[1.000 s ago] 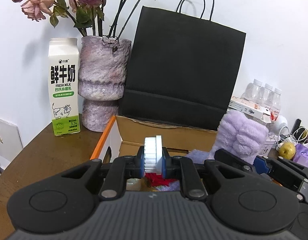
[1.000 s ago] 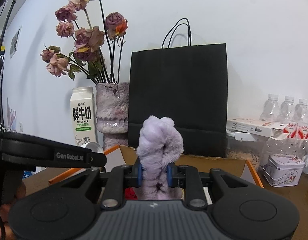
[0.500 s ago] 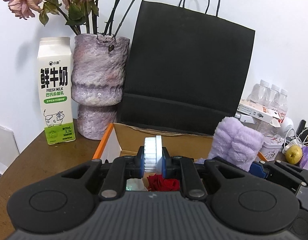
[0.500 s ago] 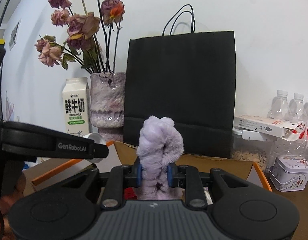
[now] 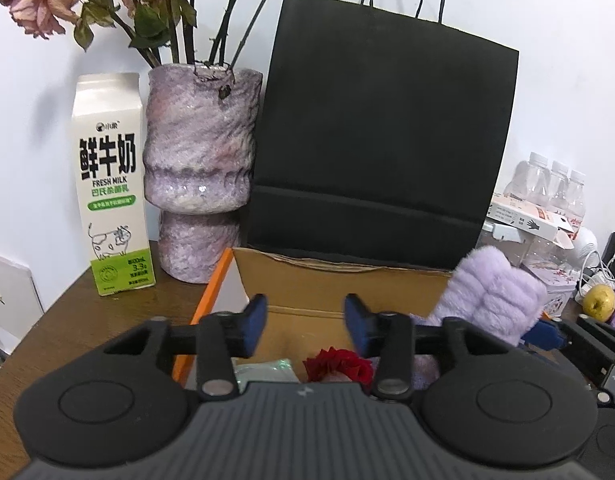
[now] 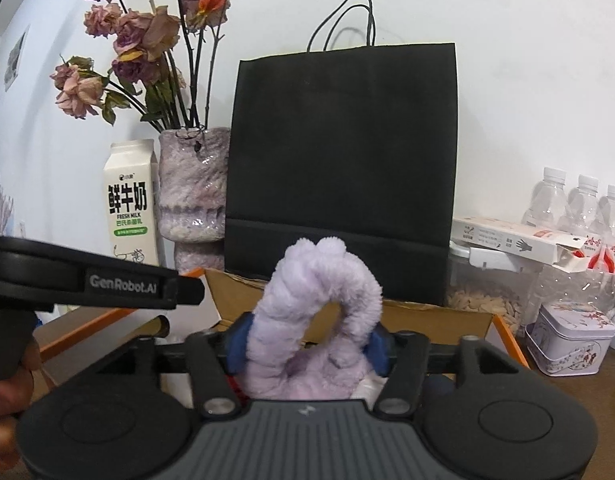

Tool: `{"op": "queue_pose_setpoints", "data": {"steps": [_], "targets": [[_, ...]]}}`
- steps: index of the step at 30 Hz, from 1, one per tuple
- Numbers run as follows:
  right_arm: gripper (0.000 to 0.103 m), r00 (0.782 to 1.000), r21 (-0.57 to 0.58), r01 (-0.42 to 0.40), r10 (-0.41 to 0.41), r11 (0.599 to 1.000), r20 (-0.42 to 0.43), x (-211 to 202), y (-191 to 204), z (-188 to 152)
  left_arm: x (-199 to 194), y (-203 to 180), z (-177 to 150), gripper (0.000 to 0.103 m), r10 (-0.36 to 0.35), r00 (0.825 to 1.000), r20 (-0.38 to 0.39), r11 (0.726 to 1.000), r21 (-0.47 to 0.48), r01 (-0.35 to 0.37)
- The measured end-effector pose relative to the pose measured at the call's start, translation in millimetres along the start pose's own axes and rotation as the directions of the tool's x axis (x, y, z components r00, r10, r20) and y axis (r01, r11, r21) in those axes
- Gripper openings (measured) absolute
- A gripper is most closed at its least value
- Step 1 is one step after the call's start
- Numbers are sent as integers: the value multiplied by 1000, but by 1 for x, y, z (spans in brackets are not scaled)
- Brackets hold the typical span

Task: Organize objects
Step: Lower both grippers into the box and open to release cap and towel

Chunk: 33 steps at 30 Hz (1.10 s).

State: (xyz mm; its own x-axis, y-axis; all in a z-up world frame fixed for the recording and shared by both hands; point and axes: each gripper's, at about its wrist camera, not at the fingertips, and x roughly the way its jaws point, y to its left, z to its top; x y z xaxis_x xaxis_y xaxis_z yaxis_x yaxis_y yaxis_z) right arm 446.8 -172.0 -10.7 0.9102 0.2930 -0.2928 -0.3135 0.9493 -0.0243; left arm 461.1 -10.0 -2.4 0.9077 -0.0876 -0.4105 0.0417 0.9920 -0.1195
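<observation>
Both your grippers sit over the cardboard box [image 5: 339, 280]
Your left gripper [image 5: 305, 322] has just opened, nothing between; your right gripper [image 6: 307, 346] has just opened, purple fluffy band [image 6: 315, 312] loose between its jaws, above the box.

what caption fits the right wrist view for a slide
Right gripper, jaws just opened, with a fluffy purple scrunchie between them over the cardboard box.

Plain white wall [image 5: 507, 8] behind, evenly lit, soft shadows. Dark brown wooden tabletop [image 5: 67, 320] pushed against it. Against the wall: black paper bag [image 5: 379, 140], mottled purple vase [image 5: 199, 168] of dried roses [image 6: 147, 40], milk carton [image 5: 109, 184]. Small picture [image 6: 13, 60] pinned far left.
</observation>
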Motion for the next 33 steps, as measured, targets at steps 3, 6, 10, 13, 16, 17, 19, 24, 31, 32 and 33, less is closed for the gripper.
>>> {"op": "queue_pose_setpoints", "data": {"steps": [3, 6, 10, 13, 16, 17, 19, 24, 31, 32, 33], "targets": [[83, 1000, -2, 16, -16, 1000, -8, 0, 0, -2, -1, 1, 0, 70, 6, 1000, 6, 1000, -2, -6], [94, 999, 0, 32, -32, 999, -5, -1, -1, -2, -2, 1, 1, 78, 8, 1000, 15, 1000, -2, -8], [100, 999, 8, 35, -35, 999, -7, -2, -2, -1, -4, 0, 1, 89, 10, 1000, 22, 1000, 0, -10], [101, 999, 11, 32, -32, 999, -3, -4, -2, 0, -6, 0, 1, 95, 9, 1000, 27, 1000, -4, -9], [103, 1000, 13, 28, -28, 1000, 4, -6, -1, 2, -9, 0, 2, 99, 7, 999, 37, 1000, -10, -7], [103, 1000, 14, 26, -26, 1000, 5, -7, -1, 2, -10, 0, 2, 100, 8, 999, 40, 1000, -12, -7], [103, 1000, 15, 22, -22, 1000, 10, -9, -1, 3, -12, 0, 3, 100, 8, 999, 45, 1000, -15, -7], [103, 1000, 21, 16, -17, 1000, 20, -13, 0, 4, -16, 1, 4, 101, 8, 999, 51, 1000, -20, -7], [103, 999, 41, 1, -3, 999, 44, -21, -1, 8, -22, 4, 6, 102, 13, 998, 57, 1000, -26, -11], [103, 999, 40, 1, -2, 999, 44, -21, 0, 9, -23, 4, 6, 102, 13, 998, 57, 1000, -25, -11], [103, 999, 38, 0, -1, 999, 45, -22, 0, 9, -23, 4, 6, 102, 13, 998, 57, 1000, -24, -12]]}}
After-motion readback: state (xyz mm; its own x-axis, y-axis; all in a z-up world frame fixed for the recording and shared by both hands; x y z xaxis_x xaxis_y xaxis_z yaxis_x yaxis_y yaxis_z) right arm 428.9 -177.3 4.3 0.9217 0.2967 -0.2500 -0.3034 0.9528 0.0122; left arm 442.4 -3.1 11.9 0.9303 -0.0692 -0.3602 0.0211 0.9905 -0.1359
